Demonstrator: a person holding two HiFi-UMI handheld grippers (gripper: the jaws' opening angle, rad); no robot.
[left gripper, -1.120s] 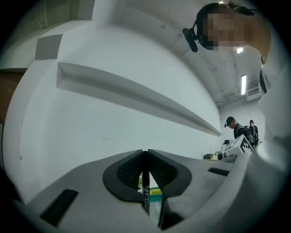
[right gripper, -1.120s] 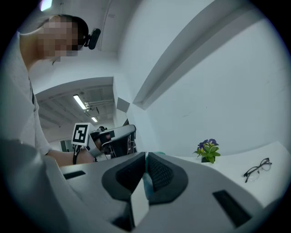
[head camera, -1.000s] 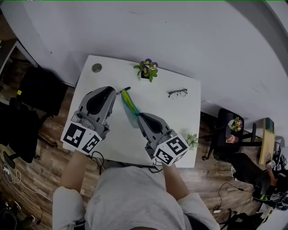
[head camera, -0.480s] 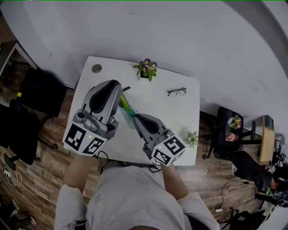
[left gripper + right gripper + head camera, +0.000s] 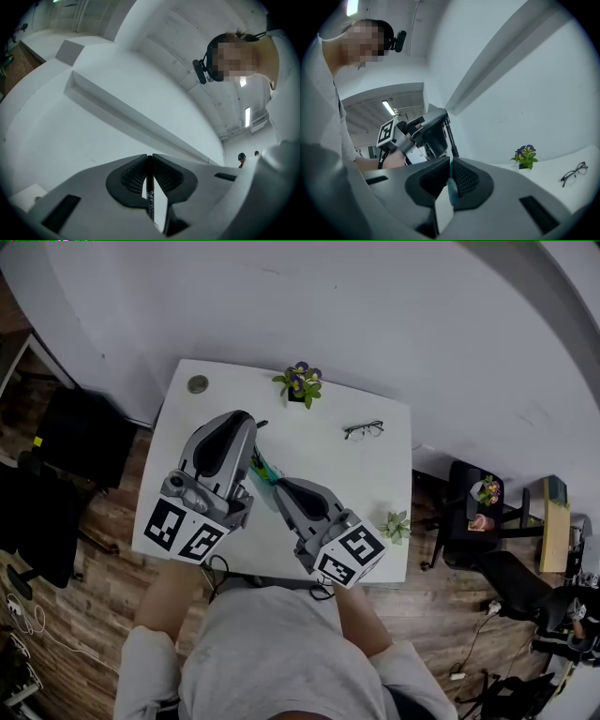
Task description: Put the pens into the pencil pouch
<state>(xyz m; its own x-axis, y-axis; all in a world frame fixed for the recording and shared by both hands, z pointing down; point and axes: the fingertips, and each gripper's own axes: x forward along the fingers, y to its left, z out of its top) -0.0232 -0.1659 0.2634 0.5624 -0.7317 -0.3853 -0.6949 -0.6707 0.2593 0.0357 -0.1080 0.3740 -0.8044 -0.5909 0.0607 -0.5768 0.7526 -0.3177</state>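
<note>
Currently, head view, left to right: small round disc (image 5: 198, 383) at the far left corner of the white table (image 5: 337, 474). Left gripper (image 5: 247, 439) is raised over the table's left half, jaws shut on a black pen (image 5: 150, 194); the left gripper view shows the pen pinched upright in the seam between the pads. One end of the pen pokes out past the gripper tip on the far side. Just right of it is the pencil pouch (image 5: 266, 469), teal/green, lifted off the table between the two grippers. Right gripper (image 5: 279, 487) is clamped on the pouch's teal fabric (image 5: 451, 186), jaws together on it. In the right gripper view the pen's other end hangs just above the right jaws; can't tell if it's inside the pouch. Purple-flowered plant (image 5: 300, 382) is at the far edge, glasses (image 5: 363, 430) right of it, small succulent (image 5: 394, 526) at the near right corner.
</note>
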